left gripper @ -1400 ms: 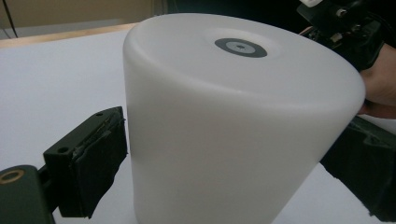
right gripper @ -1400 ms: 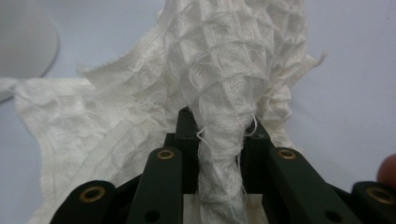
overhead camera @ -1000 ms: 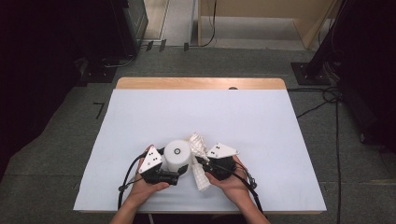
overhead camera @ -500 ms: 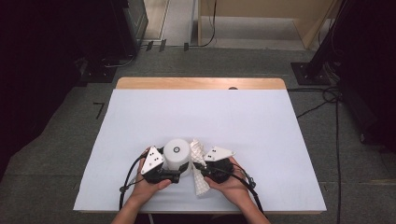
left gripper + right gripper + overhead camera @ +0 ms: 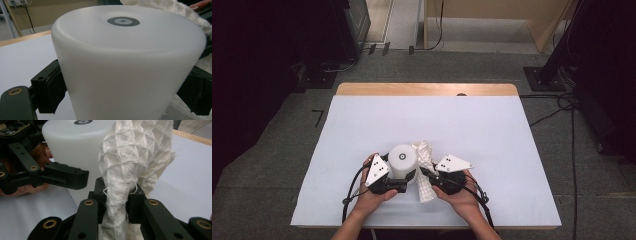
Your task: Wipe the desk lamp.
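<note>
A grey carpeted floor [image 5: 272, 150] with dark equipment at the sides is seen around a table [image 5: 427, 89] whose top is covered by a white sheet [image 5: 492, 130]; a strip of bare wood is left showing along the far edge. Cables are seen on the floor at the far right.

At the near middle of the sheet, a white cup [image 5: 402, 159] is stood upside down, with a grey ring marked on its upturned base. It is clamped at its sides by the left gripper [image 5: 404, 182], whose jaws are seen pressed against its wall in the left gripper view [image 5: 130, 65]. The gripper is held by the left hand [image 5: 371, 192], which comes in from the near edge.

Just right of the cup, a white waffle-weave cloth [image 5: 424, 170] is bunched into a rope and is touching the cup's side. It is pinched by the right gripper [image 5: 428, 175], the jaws being closed tightly on the twisted cloth [image 5: 120, 195] in the right gripper view, with its loose end rising beyond them. The cup [image 5: 75, 147] and the left gripper [image 5: 57, 176] are seen beside it there. The right gripper is held by the right hand [image 5: 459, 197].
</note>
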Tool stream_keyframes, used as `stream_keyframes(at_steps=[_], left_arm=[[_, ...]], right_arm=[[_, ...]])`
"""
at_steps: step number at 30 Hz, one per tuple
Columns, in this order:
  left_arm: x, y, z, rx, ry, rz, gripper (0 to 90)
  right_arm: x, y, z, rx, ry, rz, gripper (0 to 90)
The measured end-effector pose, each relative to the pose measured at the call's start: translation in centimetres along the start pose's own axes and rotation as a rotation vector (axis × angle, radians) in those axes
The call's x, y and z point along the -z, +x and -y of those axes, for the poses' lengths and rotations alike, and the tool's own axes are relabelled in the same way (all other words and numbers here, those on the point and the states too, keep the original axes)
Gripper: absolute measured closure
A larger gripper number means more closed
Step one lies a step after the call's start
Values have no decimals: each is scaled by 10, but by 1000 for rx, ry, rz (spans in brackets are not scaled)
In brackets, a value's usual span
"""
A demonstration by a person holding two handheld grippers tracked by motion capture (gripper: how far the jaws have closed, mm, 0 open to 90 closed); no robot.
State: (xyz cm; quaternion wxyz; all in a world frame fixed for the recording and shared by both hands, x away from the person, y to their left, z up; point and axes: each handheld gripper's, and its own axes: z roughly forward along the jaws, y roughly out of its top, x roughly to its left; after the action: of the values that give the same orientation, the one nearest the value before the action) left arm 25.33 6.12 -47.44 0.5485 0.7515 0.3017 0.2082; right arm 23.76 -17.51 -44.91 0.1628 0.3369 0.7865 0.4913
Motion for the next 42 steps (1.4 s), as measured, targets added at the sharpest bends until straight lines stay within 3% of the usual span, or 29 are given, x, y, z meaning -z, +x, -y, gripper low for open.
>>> stream_keyframes(at_steps=[4,6,13,15,22,25,29,31,33,37,39,42], left_arm=[[-4,-3,2,-14,19,-4,85],[-5,-4,2,-23,23,-11,85],[-2,1,-2,3,-1,-21,86],[-3,0,-2,5,0,-20,86],[-11,-8,1,-13,27,-37,86],[-12,-8,1,-11,29,-47,86],[-11,-4,1,-11,27,-64,86],[-11,-3,1,-14,34,-67,85],[-10,-2,1,-20,40,-65,85],[-8,0,1,-11,53,-62,82],[-7,-1,1,4,57,-78,68],[-5,-8,0,-6,56,-128,58]], right_arm=[[0,-4,1,-21,-26,10,737],[-2,-8,3,-31,-15,5,738],[-18,-9,16,-53,63,3,738],[-18,-9,14,-52,54,2,739],[2,-9,1,-59,-66,18,736],[-2,-11,5,-65,-34,20,735],[-18,-14,17,-69,84,7,734],[-18,-14,17,-62,86,15,734],[-11,-19,13,-74,38,29,732],[0,-29,12,-98,7,60,729],[3,-34,14,-109,1,69,724],[6,-39,15,-117,-1,75,716]])
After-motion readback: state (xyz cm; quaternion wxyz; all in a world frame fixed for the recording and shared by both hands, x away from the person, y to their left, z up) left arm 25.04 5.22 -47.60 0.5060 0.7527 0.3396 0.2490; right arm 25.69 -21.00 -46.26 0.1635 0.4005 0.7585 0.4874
